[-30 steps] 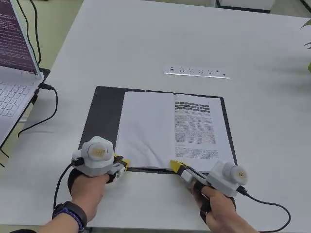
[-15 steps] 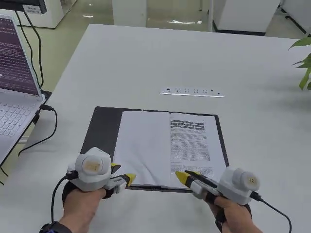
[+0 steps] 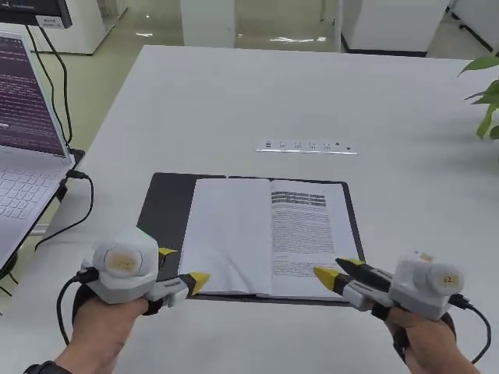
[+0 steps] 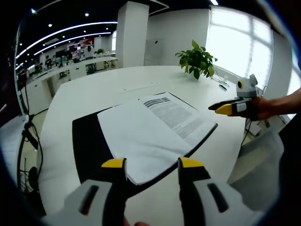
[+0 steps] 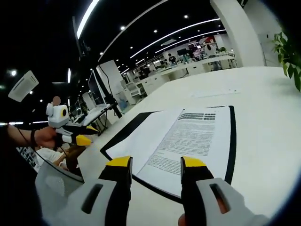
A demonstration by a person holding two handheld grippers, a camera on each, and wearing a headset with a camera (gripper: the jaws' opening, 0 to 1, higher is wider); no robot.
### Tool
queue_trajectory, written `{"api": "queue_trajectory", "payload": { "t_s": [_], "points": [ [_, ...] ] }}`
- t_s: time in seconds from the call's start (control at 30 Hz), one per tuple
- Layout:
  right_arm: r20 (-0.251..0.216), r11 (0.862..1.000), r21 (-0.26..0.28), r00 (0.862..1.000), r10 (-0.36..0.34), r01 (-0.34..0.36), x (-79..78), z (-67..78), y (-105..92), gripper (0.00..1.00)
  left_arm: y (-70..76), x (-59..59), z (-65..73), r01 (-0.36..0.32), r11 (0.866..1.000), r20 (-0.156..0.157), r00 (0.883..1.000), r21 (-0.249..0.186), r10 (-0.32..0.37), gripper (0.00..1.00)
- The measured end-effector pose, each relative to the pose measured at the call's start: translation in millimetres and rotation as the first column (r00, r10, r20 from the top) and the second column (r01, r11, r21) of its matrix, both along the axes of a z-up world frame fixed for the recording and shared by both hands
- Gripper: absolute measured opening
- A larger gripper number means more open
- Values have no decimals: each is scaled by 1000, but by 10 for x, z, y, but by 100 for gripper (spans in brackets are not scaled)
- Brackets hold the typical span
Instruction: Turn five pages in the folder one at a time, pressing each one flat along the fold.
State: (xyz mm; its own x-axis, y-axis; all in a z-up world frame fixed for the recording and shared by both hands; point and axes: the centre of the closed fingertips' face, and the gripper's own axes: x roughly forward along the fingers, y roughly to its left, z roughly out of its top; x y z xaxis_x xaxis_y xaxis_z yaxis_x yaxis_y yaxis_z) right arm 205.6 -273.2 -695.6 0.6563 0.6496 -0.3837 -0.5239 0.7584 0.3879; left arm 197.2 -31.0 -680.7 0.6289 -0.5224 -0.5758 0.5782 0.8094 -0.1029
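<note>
The black folder (image 3: 164,210) lies open by the near edge of the white table (image 3: 234,86), its left page (image 3: 230,230) blank and its right page (image 3: 308,234) printed in text too small to read under a darker heading block. Both tools hang off that edge, jaws spread and empty: the left gripper (image 3: 183,265) off the folder's near left corner, the right gripper (image 3: 337,270) off its near right corner. An open laptop (image 3: 23,156) with unreadable screen lines and a black cable (image 3: 74,210) sits at the left edge, a flush socket panel (image 3: 306,146) beyond the folder, and a plant (image 3: 487,117) at the right edge.

Head view overhead, gripper views facing folder (image 3: 253,234)
</note>
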Motion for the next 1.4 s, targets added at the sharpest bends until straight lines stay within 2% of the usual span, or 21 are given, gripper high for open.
{"api": "queue_trajectory", "payload": {
  "t_s": [0.07,0.27,0.37,0.47,0.57,0.77,1.0,1.17,1.4],
  "points": [
    [8,1000,-20,1000,6,-6,-41,28,-58,43,41,-24,54,-2,1000,10,1000,2,2,44],
    [15,1000,-21,1000,-3,3,-193,135,-175,51,140,-137,163,-22,1000,25,999,10,22,50],
    [14,1000,-21,1000,-5,6,-277,151,-213,53,195,-193,178,-51,999,27,998,2,51,54],
    [7,999,-6,999,-36,36,-344,174,-276,55,235,-261,173,-79,997,22,997,-11,79,57],
    [-5,998,21,998,-66,66,-391,182,-312,57,294,-322,171,-130,991,16,991,-33,130,61],
    [-32,998,-3,997,-69,69,-510,170,-375,60,385,-396,218,-202,978,21,979,-53,203,64],
    [-35,997,-29,997,-67,66,-504,206,-483,62,429,-415,267,-234,970,29,971,-61,237,67],
    [-30,996,-10,996,-85,85,-493,254,-497,65,445,-387,325,-253,964,41,966,-77,257,67],
    [-41,997,-7,996,-78,78,-536,234,-472,65,411,-359,326,-248,965,41,967,-86,253,67]
  ]
}}
